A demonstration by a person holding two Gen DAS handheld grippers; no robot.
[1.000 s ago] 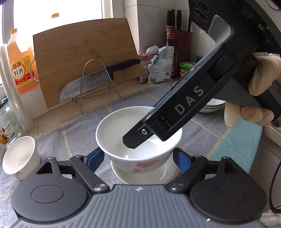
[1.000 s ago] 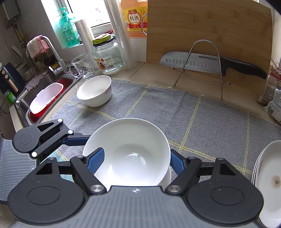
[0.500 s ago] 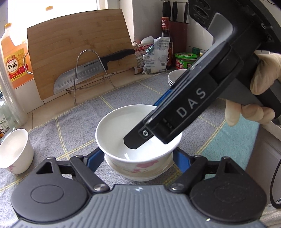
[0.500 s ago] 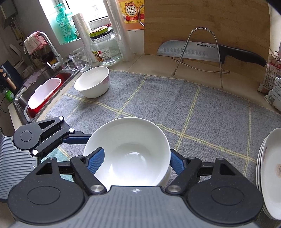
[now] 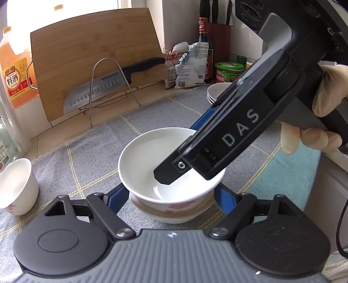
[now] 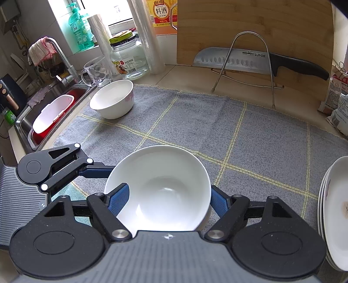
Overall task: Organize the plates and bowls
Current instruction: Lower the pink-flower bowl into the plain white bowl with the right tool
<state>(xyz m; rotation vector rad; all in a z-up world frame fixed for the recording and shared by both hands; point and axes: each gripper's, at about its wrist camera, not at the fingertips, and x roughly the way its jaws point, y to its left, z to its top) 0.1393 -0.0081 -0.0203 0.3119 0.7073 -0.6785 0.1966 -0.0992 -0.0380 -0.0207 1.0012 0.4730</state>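
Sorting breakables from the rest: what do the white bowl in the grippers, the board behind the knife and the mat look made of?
White bowl: glazed ceramic, probably; glossy, reflecting light.
Board: bamboo or wood, with visible grain strips.
Mat: woven fabric, matte grey with yellow lines.

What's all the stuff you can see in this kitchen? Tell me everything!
stacked bowls: two, white with some pink flowers, mid-cloth between the grippers
lone bowl: one, white, cloth corner near the sink
plates: one stack, white, cloth's right edge
cloth: one, grey with yellow lines, under the dishes
cutting board: one, wooden, leaning at the back
knife: one, silver with black handle, on wire rack
glass jar: one, clear, beside the sink
right gripper: one, black with blue pads, shut on the top bowl
left gripper: one, same colours, astride the stack
gloved hand: one, pale, holding the right gripper
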